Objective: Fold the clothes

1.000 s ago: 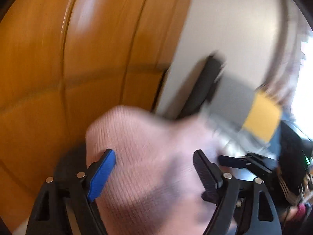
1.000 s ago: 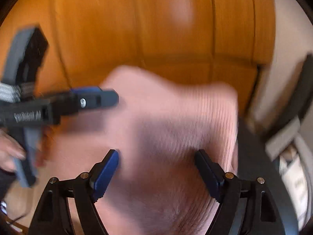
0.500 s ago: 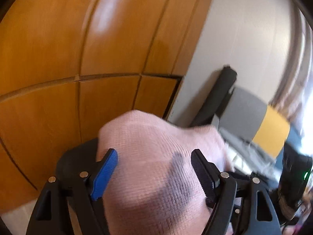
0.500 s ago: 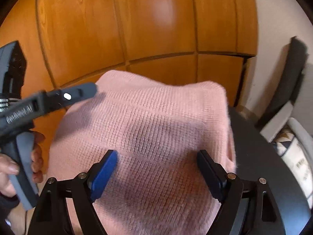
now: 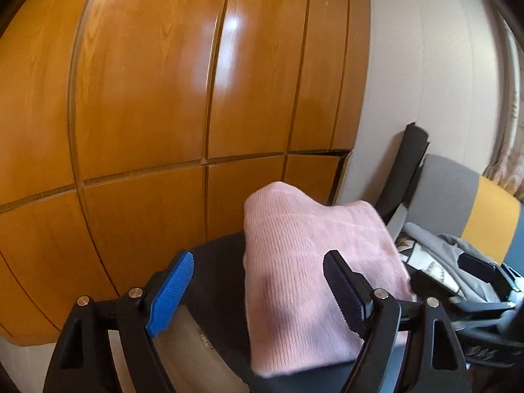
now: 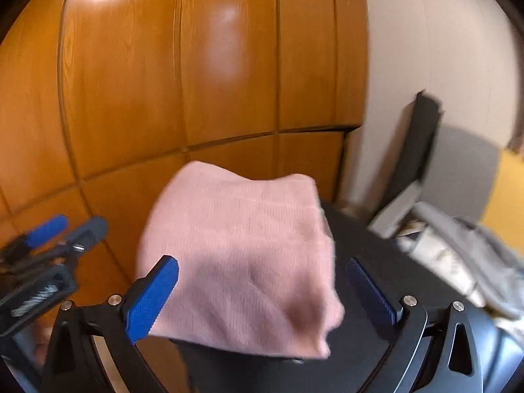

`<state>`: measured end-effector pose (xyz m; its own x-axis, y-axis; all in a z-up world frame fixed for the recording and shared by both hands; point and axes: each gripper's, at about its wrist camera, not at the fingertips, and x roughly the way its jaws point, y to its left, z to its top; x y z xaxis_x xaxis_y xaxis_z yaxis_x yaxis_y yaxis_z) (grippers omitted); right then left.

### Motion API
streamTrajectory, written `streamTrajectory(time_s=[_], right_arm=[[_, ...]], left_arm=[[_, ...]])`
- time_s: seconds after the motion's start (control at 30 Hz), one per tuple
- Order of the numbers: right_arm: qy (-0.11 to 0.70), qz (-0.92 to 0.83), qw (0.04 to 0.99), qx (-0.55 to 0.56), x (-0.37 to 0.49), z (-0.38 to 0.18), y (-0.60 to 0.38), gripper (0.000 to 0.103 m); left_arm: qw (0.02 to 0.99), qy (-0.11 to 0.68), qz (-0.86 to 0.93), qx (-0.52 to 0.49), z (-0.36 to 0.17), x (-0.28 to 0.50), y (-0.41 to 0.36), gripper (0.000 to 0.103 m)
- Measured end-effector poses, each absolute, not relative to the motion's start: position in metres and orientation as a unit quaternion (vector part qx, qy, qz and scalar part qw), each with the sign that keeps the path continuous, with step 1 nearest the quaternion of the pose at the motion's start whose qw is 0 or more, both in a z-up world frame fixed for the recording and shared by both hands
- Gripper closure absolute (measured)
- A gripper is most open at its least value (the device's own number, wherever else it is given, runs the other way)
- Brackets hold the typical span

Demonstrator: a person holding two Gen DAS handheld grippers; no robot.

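Pink knit sweater (image 6: 242,255) sits folded on the black surface (image 6: 376,249): soft, light, floppy. Both grippers, left (image 5: 258,290) and right (image 6: 262,294), spread wide, empty. Pinch the folded edge, all layers.

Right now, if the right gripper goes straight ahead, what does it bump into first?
Probably the folded pink sweater. It lies on the black surface right ahead of the open right gripper, between its fingers. Depth is hard to judge here.
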<state>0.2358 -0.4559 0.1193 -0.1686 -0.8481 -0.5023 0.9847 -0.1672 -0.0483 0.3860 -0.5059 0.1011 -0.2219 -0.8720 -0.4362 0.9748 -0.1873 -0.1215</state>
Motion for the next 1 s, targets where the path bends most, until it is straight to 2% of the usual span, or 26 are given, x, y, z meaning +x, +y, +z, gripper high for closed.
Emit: streamTrajectory(time_s=[0.07, 0.13, 0.17, 0.2, 0.27, 0.43, 0.67, 0.87, 1.0], right_arm=[[0.193, -0.759, 0.598, 0.170, 0.246, 0.116, -0.443, 0.000], [0.195, -0.769, 0.584, 0.171, 0.251, 0.116, -0.438, 0.000], [0.196, -0.774, 0.577, 0.172, 0.253, 0.116, -0.436, 0.000], [0.197, -0.779, 0.570, 0.173, 0.255, 0.116, -0.434, 0.000], [0.199, -0.785, 0.559, 0.176, 0.259, 0.115, -0.431, 0.000], [0.203, -0.793, 0.542, 0.191, 0.266, 0.109, -0.433, 0.000], [0.228, -0.796, 0.524, 0.198, 0.279, 0.098, -0.443, 0.000], [0.227, -0.790, 0.532, 0.203, 0.278, 0.098, -0.436, 0.000], [0.217, -0.792, 0.534, 0.201, 0.275, 0.099, -0.428, 0.000]], left_arm=[[0.602, 0.190, -0.763, 0.137, 0.101, 0.387, -0.500, 0.028], [0.595, 0.191, -0.768, 0.138, 0.101, 0.388, -0.494, 0.030], [0.590, 0.194, -0.772, 0.136, 0.102, 0.389, -0.491, 0.042], [0.580, 0.208, -0.778, 0.125, 0.105, 0.394, -0.492, 0.047], [0.603, 0.203, -0.764, 0.107, 0.106, 0.399, -0.491, 0.047], [0.694, 0.118, -0.691, 0.164, 0.102, 0.387, -0.481, 0.046], [0.655, 0.143, -0.722, 0.170, 0.100, 0.379, -0.468, 0.043], [0.623, 0.193, -0.738, 0.173, 0.092, 0.375, -0.487, 0.043], [0.643, 0.169, -0.724, 0.182, 0.090, 0.370, -0.486, 0.044]])
